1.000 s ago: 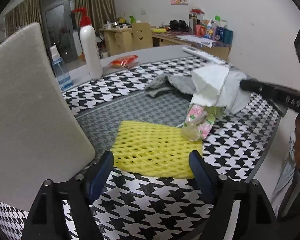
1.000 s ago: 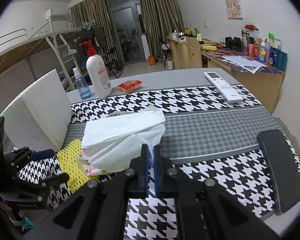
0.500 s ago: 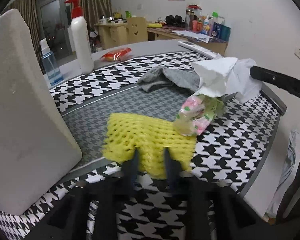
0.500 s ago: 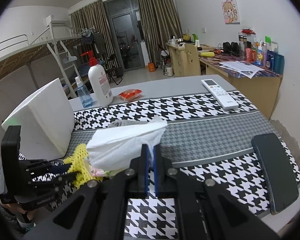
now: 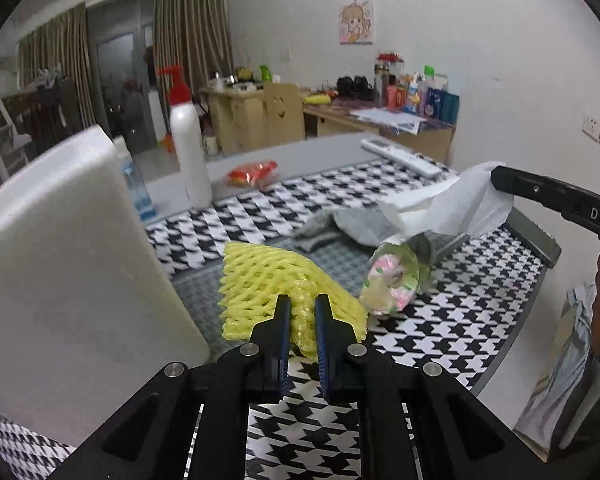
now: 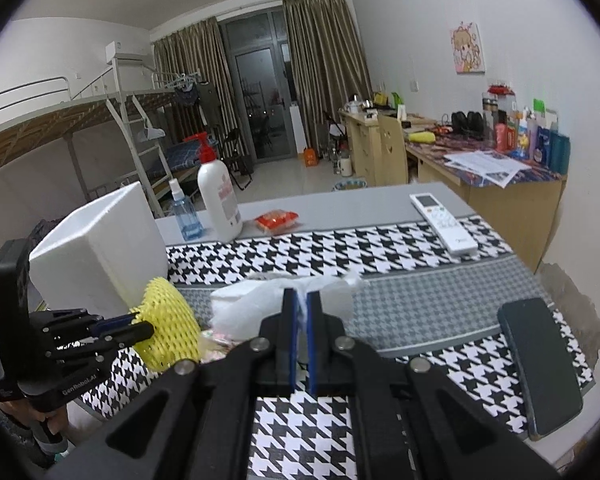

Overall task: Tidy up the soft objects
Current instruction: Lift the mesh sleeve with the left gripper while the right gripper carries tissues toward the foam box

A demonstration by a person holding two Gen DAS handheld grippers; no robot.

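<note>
Pinching the near edge of the yellow foam fruit net (image 5: 268, 284), the left gripper (image 5: 302, 320) is clamped shut on it — the mesh is bunched between the jaws and lifted clear of the houndstooth tablecloth (image 5: 440, 320), just beside the white foam block (image 5: 68, 248). The right gripper (image 6: 300, 320) is closed on a white tissue (image 6: 252, 300), which is drawn up from a floral tissue pack (image 5: 392, 280) lying on the cloth. A grey cloth (image 5: 340, 228) is crumpled behind the pack.

Handling, as judged: the net is featherweight, springy and open-celled, so an edge pinch is enough — it is likely to flop and spring back once released. The tissue is thin and easily torn; a slow pull is advised, since the light pack may be dragged along.
</note>
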